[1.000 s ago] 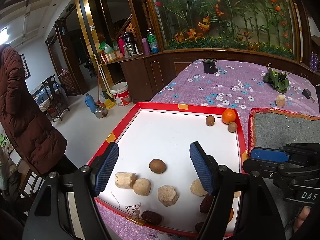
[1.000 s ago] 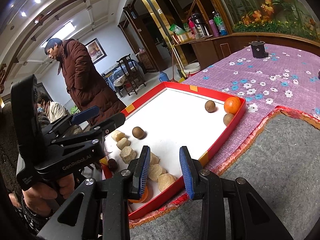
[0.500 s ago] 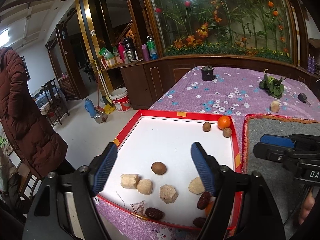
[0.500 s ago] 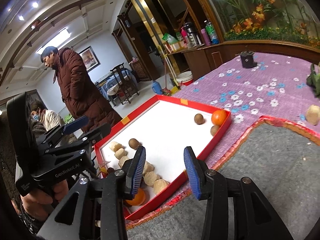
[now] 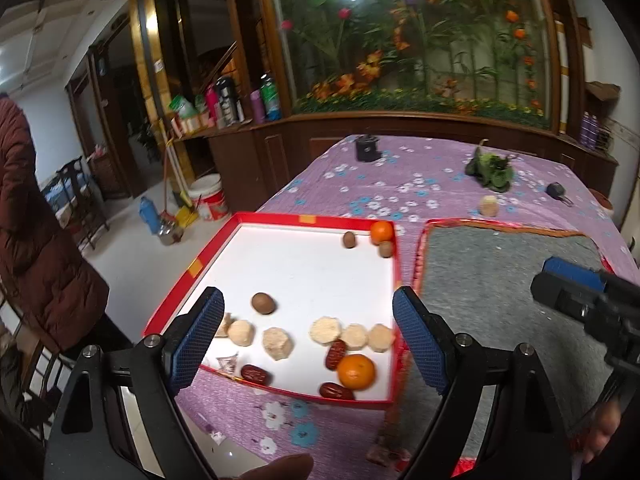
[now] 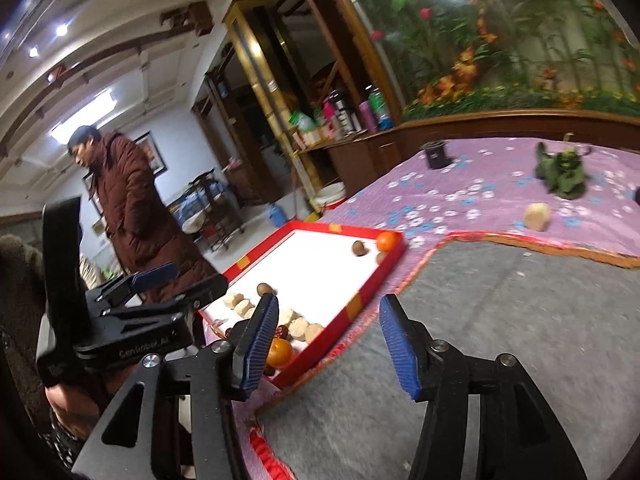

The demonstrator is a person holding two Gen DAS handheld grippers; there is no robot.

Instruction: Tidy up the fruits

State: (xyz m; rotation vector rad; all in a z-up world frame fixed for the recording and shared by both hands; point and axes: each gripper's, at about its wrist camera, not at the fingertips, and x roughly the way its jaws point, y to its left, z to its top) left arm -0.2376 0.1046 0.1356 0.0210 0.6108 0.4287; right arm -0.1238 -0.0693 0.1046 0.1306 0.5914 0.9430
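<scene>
While your left tool (image 5: 308, 338) and right tool (image 6: 328, 338) hang empty, jaws opening, fruit crowds near end of tray (image 5: 192, 276): risk pinching neighbour date (image 5: 336, 354) with orange (image 5: 357, 372); lone chunk (image 5: 489, 205) sits out on tabletop.

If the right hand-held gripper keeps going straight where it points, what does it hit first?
Probably the grey mat: the right hand-held gripper, jaws opening and empty, points down over it. The red tray lies off to its left.
</scene>
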